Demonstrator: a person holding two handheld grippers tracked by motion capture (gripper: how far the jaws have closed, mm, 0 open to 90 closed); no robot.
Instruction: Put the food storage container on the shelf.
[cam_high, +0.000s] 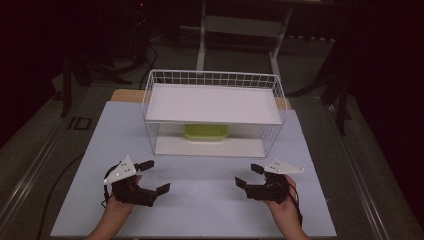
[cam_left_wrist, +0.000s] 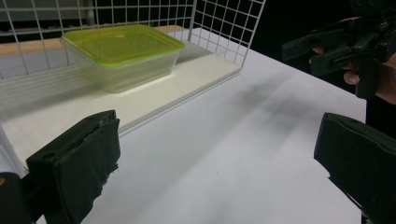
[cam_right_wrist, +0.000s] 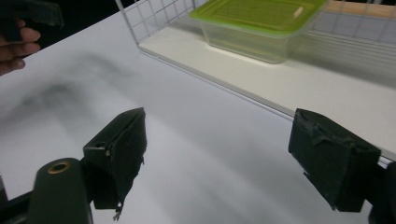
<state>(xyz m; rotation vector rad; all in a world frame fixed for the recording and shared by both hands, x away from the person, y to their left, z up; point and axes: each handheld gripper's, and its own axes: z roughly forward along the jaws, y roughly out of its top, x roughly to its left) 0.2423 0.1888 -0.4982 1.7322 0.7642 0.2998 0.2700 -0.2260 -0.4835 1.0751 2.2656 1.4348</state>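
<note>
Where darkness surrounds, pale table (cam_high: 200, 200).

- The container (cam_left_wrist: 122, 56) is showing clear glossy plastic under a smooth green lid (cam_right_wrist: 254, 14).
- The rack (cam_high: 215, 79) is showing thin white-coated wire.
- The pads (cam_left_wrist: 81, 161) are looking matt, frayed.
</note>
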